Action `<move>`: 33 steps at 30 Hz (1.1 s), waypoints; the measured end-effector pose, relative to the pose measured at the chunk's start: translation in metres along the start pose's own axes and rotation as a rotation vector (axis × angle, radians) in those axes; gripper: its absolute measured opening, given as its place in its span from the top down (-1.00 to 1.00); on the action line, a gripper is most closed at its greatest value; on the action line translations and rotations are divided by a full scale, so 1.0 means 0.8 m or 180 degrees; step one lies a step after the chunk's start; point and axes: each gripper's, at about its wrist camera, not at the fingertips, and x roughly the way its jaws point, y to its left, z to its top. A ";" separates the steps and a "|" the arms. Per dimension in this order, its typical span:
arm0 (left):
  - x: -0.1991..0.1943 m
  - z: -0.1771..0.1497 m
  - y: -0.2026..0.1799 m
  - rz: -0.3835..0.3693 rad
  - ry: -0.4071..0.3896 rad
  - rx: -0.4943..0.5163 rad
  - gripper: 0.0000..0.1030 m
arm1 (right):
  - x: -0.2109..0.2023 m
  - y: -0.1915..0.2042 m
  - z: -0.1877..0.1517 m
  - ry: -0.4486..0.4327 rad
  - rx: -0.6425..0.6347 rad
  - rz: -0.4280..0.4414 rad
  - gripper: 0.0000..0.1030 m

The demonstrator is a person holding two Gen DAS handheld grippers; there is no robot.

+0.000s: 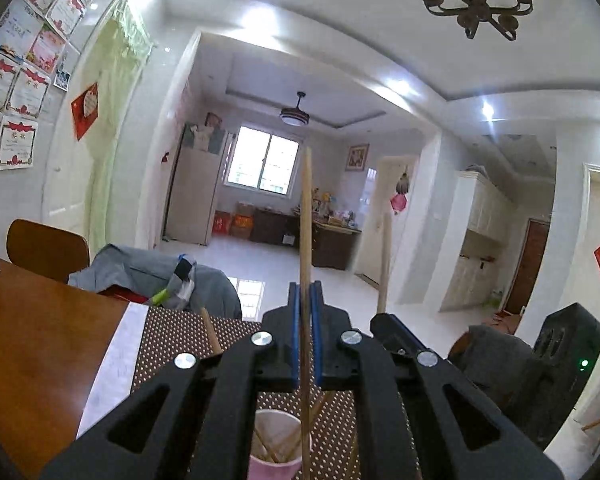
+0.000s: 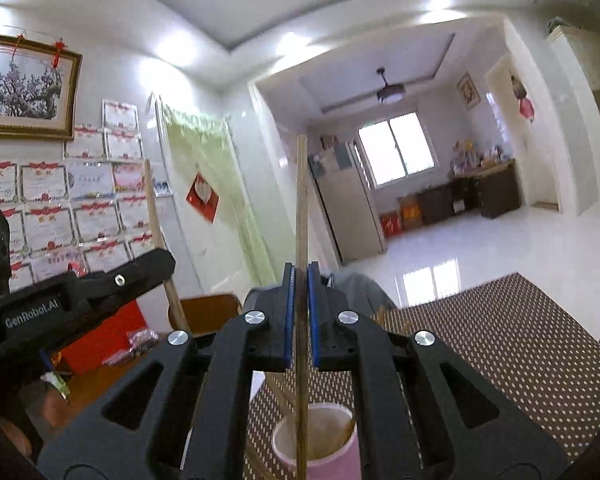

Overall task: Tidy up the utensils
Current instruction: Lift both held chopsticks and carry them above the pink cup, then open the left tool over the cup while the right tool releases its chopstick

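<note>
Chopsticks were held upright, one in each gripper. The left gripper point(image 1: 306, 300) was closed on a pale wooden chopstick point(image 1: 306, 216), which ran up between the blue pads point(image 1: 296, 320) and rose well above the fingertips, its lower end reaching down beside the pink cup point(image 1: 276, 452) below. The right gripper point(image 2: 301, 280) was likewise clamped on a second chopstick point(image 2: 301, 200), standing vertical between its pads, with its lower part crossing the mouth of the same cup point(image 2: 316, 440). More chopsticks leaned inside that cup. It stood on a brown dotted placemat point(image 2: 500, 340) spread over the wooden tabletop point(image 1: 40, 340). In the right wrist view, the left gripper point(image 2: 156, 260) showed to the left, with its chopstick point(image 2: 156, 220) tilted slightly.
</note>
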 end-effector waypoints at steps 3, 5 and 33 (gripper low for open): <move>0.008 0.002 0.003 0.0067 -0.0104 0.0016 0.89 | 0.010 -0.004 -0.004 -0.0108 0.0001 -0.0031 0.86; 0.016 0.001 0.004 0.0116 -0.0138 0.0077 0.89 | 0.019 -0.004 -0.007 -0.0164 0.0000 -0.0044 0.86; 0.062 -0.057 0.023 0.0251 0.0455 0.0188 0.54 | 0.026 -0.005 -0.043 0.0063 -0.0114 -0.0099 0.86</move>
